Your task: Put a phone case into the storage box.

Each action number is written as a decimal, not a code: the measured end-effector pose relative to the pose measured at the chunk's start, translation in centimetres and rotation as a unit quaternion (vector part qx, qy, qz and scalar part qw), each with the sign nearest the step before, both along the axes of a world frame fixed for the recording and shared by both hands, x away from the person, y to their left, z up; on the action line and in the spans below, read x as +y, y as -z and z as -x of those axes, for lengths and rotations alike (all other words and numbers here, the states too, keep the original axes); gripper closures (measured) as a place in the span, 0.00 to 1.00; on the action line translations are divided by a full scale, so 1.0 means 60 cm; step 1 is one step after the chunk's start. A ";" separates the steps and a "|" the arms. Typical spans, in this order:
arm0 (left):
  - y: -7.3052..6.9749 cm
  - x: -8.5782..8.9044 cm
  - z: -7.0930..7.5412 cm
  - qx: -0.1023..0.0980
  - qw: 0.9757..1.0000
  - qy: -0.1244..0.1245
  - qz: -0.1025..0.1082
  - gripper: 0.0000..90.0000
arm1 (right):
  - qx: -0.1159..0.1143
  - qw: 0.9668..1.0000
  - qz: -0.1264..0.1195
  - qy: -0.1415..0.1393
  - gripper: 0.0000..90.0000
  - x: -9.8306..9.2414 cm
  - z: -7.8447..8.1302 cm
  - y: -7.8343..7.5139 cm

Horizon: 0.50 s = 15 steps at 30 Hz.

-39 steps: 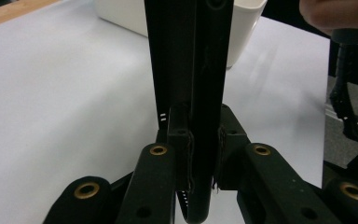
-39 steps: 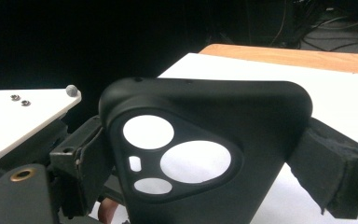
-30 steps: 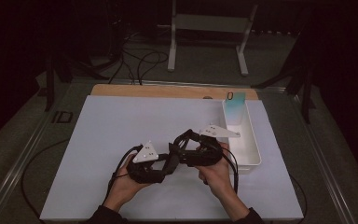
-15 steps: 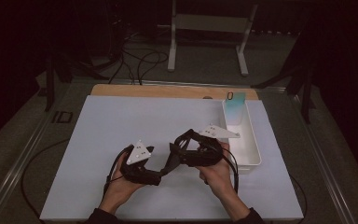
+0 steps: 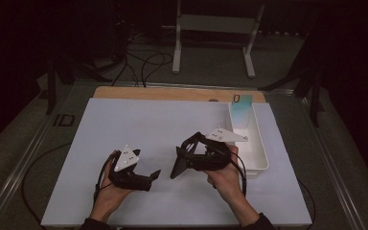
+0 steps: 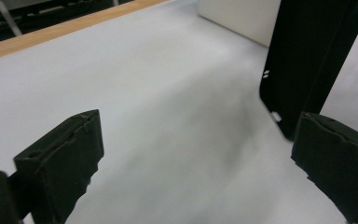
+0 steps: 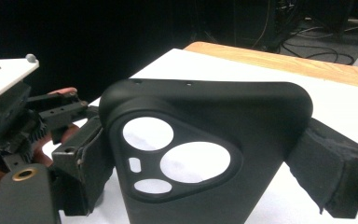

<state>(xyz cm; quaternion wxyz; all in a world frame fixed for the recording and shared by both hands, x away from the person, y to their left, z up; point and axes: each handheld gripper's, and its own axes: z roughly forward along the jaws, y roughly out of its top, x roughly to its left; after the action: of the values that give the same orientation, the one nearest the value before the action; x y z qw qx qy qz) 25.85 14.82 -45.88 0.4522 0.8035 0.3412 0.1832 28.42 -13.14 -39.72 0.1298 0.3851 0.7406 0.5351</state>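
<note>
A black phone case [image 7: 205,154] with camera cut-outs stands on edge between the jaws of my right gripper [image 7: 205,182], which is shut on its two sides. From above, that gripper [image 5: 186,162] is at the mat's centre right, with the case [image 5: 175,169] pointing left. My left gripper [image 5: 152,175] lies a short way to the left, apart from the case. Its jaws have just been opening and stand wide with nothing between them. In the left gripper view the open left gripper [image 6: 196,163] faces bare mat, with the case [image 6: 307,60] ahead on the right.
A white tray [image 5: 259,152] sits just right of the right hand, with a pale teal card [image 5: 242,109] upright at its far end. The white mat [image 5: 139,124] lies on a wooden board [image 5: 172,93]. A stand and cables are on the floor beyond.
The left gripper, which was up against the case beside the right gripper, has pulled away to the left and its jaws have spread. The right hand and the case have stayed put.
</note>
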 end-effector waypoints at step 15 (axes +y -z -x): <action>0.024 0.068 0.019 -0.016 0.999 -0.037 -0.008 0.00 | -0.005 1.000 0.011 0.008 0.15 -0.011 -0.004 -0.007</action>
<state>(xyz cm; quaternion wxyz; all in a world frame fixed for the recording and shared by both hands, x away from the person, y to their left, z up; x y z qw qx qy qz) 24.70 18.93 -47.32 0.4438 0.7908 0.3622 0.2156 28.66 -13.80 -39.32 0.1421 0.3865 0.7426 0.5281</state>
